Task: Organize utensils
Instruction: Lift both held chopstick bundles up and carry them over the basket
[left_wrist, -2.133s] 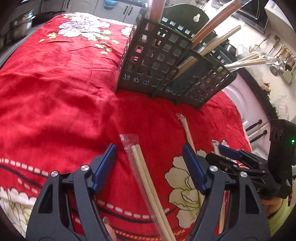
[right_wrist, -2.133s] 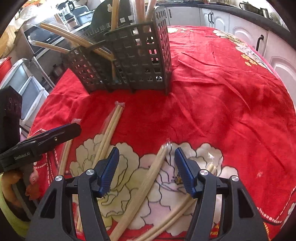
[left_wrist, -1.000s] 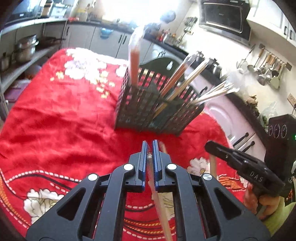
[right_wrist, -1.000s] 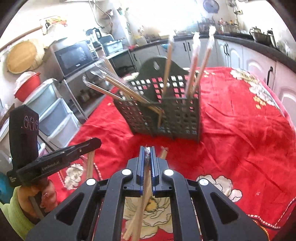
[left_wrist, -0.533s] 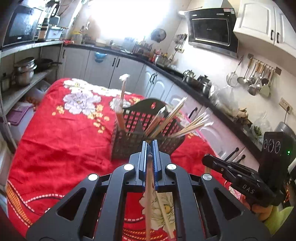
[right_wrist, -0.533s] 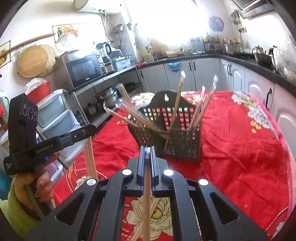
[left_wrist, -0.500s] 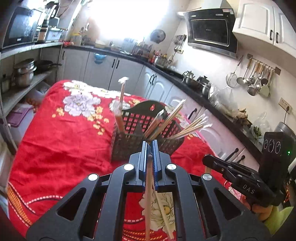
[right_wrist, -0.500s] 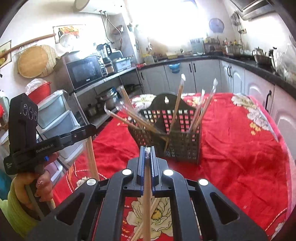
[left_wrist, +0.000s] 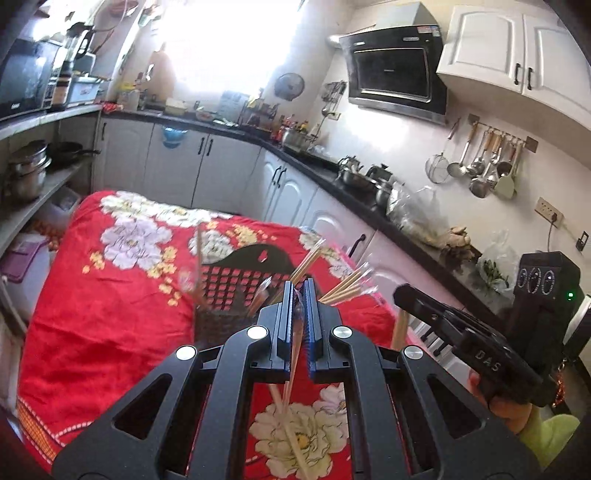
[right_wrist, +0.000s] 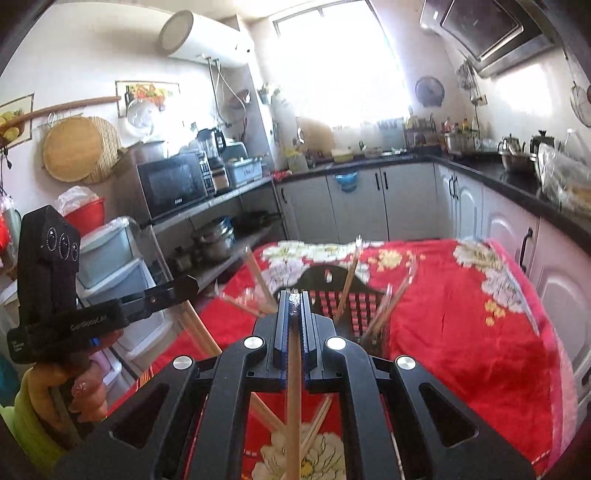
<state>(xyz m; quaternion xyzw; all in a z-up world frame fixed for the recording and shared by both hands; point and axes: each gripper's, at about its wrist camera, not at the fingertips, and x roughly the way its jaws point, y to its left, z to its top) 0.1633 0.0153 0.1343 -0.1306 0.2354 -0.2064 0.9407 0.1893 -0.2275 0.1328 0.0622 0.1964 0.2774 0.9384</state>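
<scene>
Both grippers, L (left_wrist: 300, 291) & R (right_wrist: 294, 295), rose, each clenched on 1 wrapped chopstick pair (left_wrist: 293, 363), above 1 basket (right_wrist: 352, 299).

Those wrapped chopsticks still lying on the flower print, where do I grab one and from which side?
Take a loose chopstick pair near its upper end, from above, fingers straddling its width: it lies flat and thin on the red cloth, as the right gripper holds its pair. Both grippers are occupied now.

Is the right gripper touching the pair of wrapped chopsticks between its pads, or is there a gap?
Touching. In the right wrist view the right gripper is closed on the wrapped chopsticks; both blue pads press its sides, no gap.
</scene>
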